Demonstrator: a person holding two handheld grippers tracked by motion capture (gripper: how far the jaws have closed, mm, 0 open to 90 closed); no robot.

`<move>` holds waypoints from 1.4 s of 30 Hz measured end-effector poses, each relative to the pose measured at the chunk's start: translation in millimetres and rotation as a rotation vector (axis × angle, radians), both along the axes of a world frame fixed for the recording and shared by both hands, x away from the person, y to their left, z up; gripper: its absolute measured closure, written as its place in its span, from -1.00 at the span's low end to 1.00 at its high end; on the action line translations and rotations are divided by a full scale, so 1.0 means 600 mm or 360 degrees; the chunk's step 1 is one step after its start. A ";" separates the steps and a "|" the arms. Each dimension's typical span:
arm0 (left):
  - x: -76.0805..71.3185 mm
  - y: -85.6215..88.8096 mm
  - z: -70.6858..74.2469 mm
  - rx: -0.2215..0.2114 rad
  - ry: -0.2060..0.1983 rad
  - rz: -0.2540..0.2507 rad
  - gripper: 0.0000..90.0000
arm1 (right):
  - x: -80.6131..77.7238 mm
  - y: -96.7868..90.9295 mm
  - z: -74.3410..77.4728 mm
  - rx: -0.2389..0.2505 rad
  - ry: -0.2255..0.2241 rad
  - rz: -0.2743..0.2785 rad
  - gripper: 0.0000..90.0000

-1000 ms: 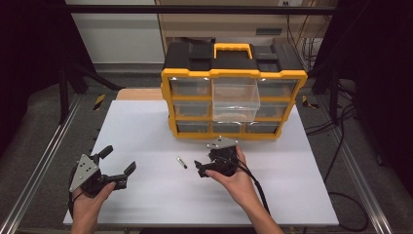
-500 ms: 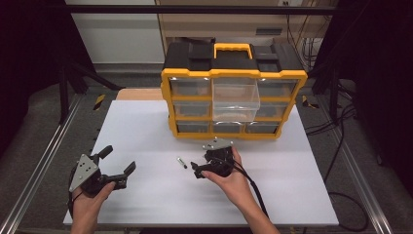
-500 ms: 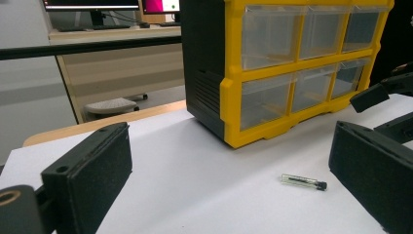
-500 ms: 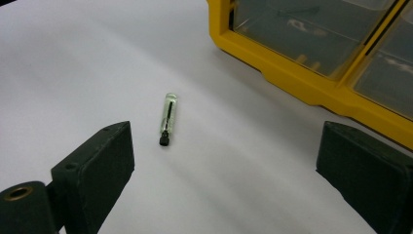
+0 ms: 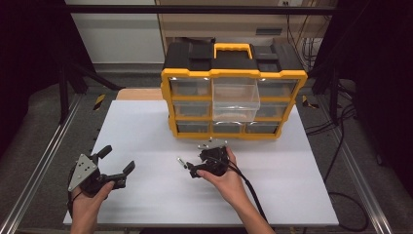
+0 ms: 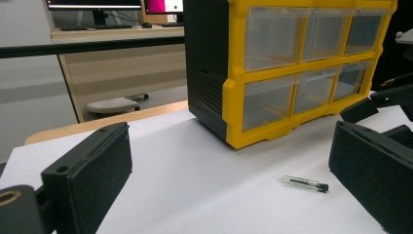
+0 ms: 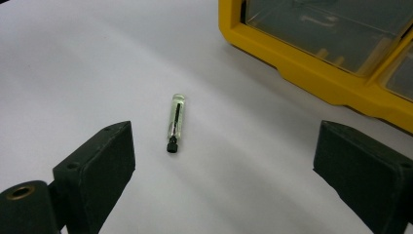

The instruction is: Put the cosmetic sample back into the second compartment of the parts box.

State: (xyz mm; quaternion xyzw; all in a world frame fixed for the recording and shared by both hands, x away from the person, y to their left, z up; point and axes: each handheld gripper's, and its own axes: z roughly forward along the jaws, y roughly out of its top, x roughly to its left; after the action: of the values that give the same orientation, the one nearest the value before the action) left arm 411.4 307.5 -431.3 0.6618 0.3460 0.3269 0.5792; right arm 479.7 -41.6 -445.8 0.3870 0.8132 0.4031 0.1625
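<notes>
A small clear vial with a black cap [image 5: 181, 162] lies flat on the white table [image 5: 146, 126], in front of the yellow and black drawer organizer [image 5: 234, 73]. My right gripper [image 5: 194, 165] is open just right of the vial, jaws pointing at it. In the right gripper view the vial [image 7: 175, 123] lies ahead of the open right gripper [image 7: 226, 151], slightly left of the gap's middle, untouched. My left gripper [image 5: 117, 160] is open and empty near the front left of the table. In the left gripper view the vial [image 6: 304, 183] lies ahead of the left gripper [image 6: 234, 165], towards its right jaw.
The organizer's top middle clear drawer [image 5: 236, 97] is pulled out; the other drawers are closed. The organizer's front [image 7: 311, 53] stands close to the right of the vial. Metal frame rails [image 5: 44, 161] run along both table sides. A cable [image 5: 251, 190] trails from the right gripper.
My right gripper has moved a little left and towards the table's front, closer to the vial. The left gripper and the vial have stayed put.
</notes>
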 end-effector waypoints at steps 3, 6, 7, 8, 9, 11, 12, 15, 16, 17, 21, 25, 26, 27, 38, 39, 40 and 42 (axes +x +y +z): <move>0.001 -0.001 0.000 0.0000 0.0002 -0.0001 -0.95 | -0.002 0.002 -0.002 -0.0016 0.0008 0.0014 -0.82; 0.001 -0.003 0.000 0.0000 0.0004 -0.0007 -0.95 | -0.003 0.003 -0.003 -0.0018 0.0013 0.0018 -0.82; 0.001 -0.003 0.000 0.0002 0.0004 -0.0008 -0.95 | -0.003 0.004 -0.003 -0.0016 0.0015 0.0014 -0.81; 0.001 -0.003 0.000 0.0001 0.0003 -0.0008 -0.95 | -0.002 0.004 -0.004 -0.0019 0.0007 0.0014 -0.81; 0.001 -0.003 0.000 0.0000 0.0003 -0.0008 -0.95 | -0.002 0.005 -0.005 -0.0025 0.0005 0.0014 -0.81; 0.001 -0.003 0.000 0.0006 0.0002 -0.0006 -0.95 | 0.000 0.007 -0.007 -0.0040 0.0000 0.0018 -0.81; 0.002 -0.004 0.000 0.0008 0.0004 -0.0006 -0.95 | 0.001 0.008 -0.008 -0.0041 -0.0002 0.0014 -0.81; 0.002 -0.005 -0.001 0.0010 0.0004 -0.0011 -0.95 | 0.004 0.012 -0.011 -0.0039 -0.0008 -0.0008 -0.80; 0.003 -0.005 -0.001 0.0009 0.0005 -0.0012 -0.95 | 0.004 0.013 -0.012 -0.0040 -0.0010 -0.0008 -0.79; 0.003 -0.005 -0.001 0.0009 0.0005 -0.0013 -0.95 | 0.004 0.013 -0.012 -0.0040 -0.0010 -0.0008 -0.79; 0.002 -0.004 0.000 0.0007 0.0003 -0.0010 -0.95 | 0.005 0.016 -0.013 -0.0047 -0.0010 -0.0014 -0.69; 0.002 -0.004 0.000 0.0004 0.0002 -0.0009 -0.95 | 0.006 0.021 -0.014 -0.0020 -0.0003 -0.0028 -0.59; 0.002 -0.004 0.000 0.0004 0.0001 -0.0009 -0.95 | 0.007 0.021 -0.014 -0.0013 -0.0003 -0.0029 -0.56; 0.002 -0.004 0.000 0.0005 0.0001 -0.0010 -0.95 | 0.008 0.022 -0.015 -0.0006 -0.0002 -0.0033 -0.53; 0.002 -0.003 0.000 0.0006 0.0003 -0.0010 -0.95 | 0.013 0.029 -0.024 0.0019 0.0059 -0.0052 -0.26; 0.002 -0.003 0.000 0.0007 0.0003 -0.0010 -0.95 | 0.013 0.030 -0.024 0.0024 0.0058 -0.0052 -0.22; 0.002 -0.004 0.000 0.0007 0.0003 -0.0011 -0.95 | 0.013 0.031 -0.025 0.0025 0.0054 -0.0054 -0.18; 0.002 -0.005 0.000 0.0010 0.0003 -0.0013 -0.95 | 0.011 0.033 -0.025 0.0026 0.0047 -0.0067 -0.03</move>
State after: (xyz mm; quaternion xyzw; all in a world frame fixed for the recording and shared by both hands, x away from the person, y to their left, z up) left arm 412.8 304.7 -431.6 0.6653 0.3429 0.3248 0.5781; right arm 486.4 -21.8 -461.1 0.4112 0.8040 0.4003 0.1556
